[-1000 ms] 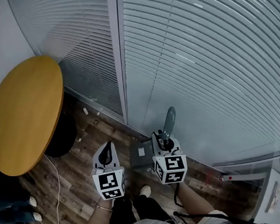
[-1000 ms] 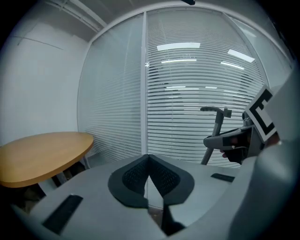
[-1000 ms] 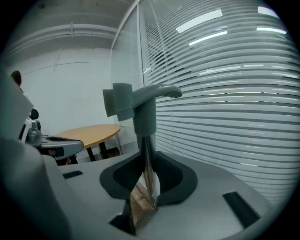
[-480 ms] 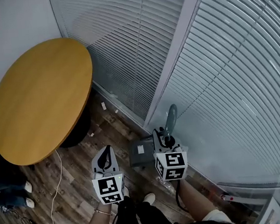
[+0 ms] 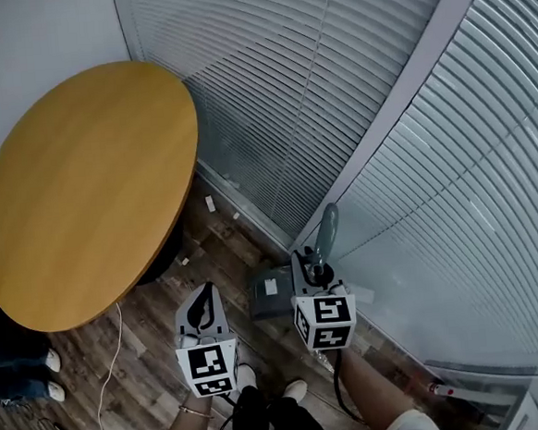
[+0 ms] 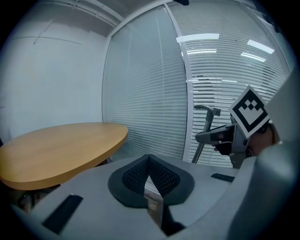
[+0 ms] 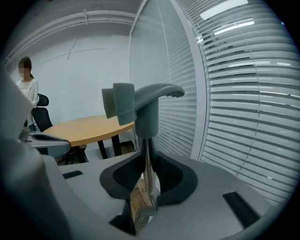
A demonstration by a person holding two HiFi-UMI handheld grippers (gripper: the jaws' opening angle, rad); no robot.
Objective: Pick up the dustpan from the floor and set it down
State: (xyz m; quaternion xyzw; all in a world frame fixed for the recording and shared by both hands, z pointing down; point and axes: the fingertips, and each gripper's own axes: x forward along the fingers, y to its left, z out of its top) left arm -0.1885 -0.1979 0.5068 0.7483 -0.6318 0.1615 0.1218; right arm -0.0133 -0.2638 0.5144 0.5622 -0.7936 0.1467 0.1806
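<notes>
1. Wood floor (image 5: 150, 358) runs into a corner of glass walls hung with blinds (image 5: 333, 84). A round table (image 5: 81, 187) fills the 10 o'clock side of the head view.
2. The dustpan (image 5: 271, 293) is low by the foot of the glass, and its tall pole (image 7: 146, 159) rises to a grey-green handle (image 7: 140, 101). From above I cannot tell whether its pan is on the floor or hanging just off it.
3. The right gripper (image 5: 318, 272) has its jaws clamped on the thin metal pole just under the handle. Gripping that high probably lets the pan hang straight below, so it carries without tipping.
4. The left gripper (image 5: 202, 300) sits at 9 o'clock of the pan, apart from it. Its jaw tips are together with nothing between them — it looks like a spare hand, since one grip suffices on so light a thing.
5. My judgement is that the pick-up is made and the setting down is not yet done. The pan should meet the floor flat before the pole is let go — otherwise the tall pole could topple toward the glass at 12 o'clock.
</notes>
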